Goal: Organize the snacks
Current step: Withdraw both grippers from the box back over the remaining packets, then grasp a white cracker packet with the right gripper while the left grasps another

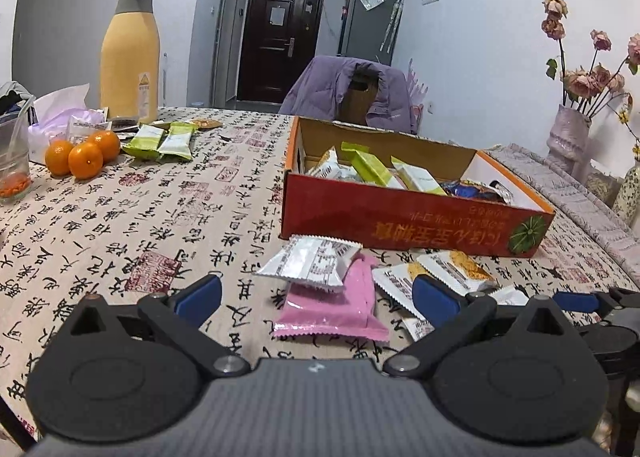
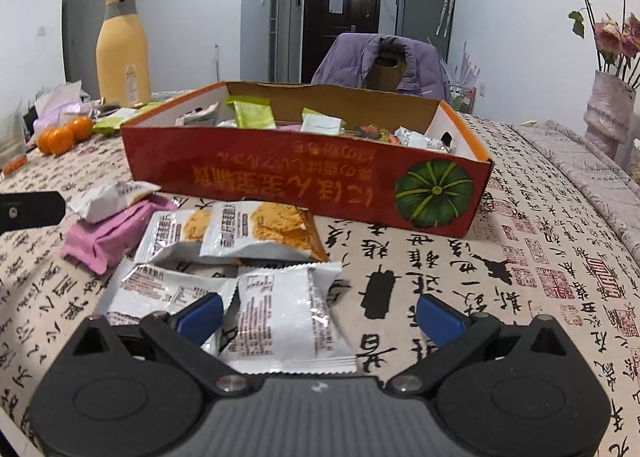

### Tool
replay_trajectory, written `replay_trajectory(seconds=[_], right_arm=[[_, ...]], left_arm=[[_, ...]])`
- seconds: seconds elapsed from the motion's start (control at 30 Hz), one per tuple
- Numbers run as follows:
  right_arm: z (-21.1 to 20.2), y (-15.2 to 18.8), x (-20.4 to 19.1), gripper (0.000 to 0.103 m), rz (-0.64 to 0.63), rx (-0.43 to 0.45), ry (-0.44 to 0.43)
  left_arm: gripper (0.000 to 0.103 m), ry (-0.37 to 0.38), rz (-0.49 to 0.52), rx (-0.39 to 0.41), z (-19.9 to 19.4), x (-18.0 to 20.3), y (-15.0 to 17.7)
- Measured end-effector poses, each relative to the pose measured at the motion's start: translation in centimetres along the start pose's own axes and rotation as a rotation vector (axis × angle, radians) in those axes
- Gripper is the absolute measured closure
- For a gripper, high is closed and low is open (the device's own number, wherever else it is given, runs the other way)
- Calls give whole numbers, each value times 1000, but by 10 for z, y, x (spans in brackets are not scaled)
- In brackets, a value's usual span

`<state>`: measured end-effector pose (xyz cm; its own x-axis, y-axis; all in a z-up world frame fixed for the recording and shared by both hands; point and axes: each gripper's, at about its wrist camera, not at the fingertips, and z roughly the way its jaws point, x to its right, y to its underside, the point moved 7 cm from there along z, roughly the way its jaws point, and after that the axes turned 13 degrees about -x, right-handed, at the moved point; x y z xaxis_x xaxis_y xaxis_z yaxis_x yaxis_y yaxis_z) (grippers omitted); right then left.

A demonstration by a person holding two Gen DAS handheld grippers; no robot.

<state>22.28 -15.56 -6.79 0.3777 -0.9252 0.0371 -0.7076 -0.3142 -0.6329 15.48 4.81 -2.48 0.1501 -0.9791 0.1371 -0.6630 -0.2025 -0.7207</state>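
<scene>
A red cardboard box (image 1: 400,213) (image 2: 280,173) holds several snack packets. Loose packets lie on the tablecloth in front of it. In the left wrist view a pink packet (image 1: 332,305) lies with a white packet (image 1: 312,261) on top, and my open, empty left gripper (image 1: 316,297) sits low just before them. In the right wrist view my open, empty right gripper (image 2: 318,315) straddles a white packet (image 2: 284,317). Orange-printed cracker packets (image 2: 260,233) lie beyond it, the pink packet (image 2: 108,237) to the left. Two green packets (image 1: 160,141) lie far left.
Three oranges (image 1: 82,155), a tall yellow flask (image 1: 130,53), a plastic bag (image 1: 60,113) and a cup (image 1: 12,161) stand at the far left. A vase of flowers (image 1: 568,137) stands far right. A chair with a purple jacket (image 1: 352,93) is behind the box.
</scene>
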Motion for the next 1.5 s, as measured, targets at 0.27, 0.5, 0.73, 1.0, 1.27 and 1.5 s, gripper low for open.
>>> replay_trajectory(seconds=[0.27,0.5,0.73,1.0,1.27,1.5], right_arm=[[-4,2,-10,47,-37,30,-65],[-11,1,-6,61,-19,48,-83],[-24,-5,7,62,12,100,-80],[-33,-11,38,62,76,144,-25],[-35,-14,71,62,148,162,22],[-30,-14,82,62,173,160,33]], left_arm=[[0,8,8,-19,5,2,5],[0,6,11,-24,5,1,5],[0,2,16,-21,6,0,2],[0,-17,49,-20,16,-2,-17],[0,-52,83,-64,47,-3,-35],[13,-51,95,-101,69,0,-36]])
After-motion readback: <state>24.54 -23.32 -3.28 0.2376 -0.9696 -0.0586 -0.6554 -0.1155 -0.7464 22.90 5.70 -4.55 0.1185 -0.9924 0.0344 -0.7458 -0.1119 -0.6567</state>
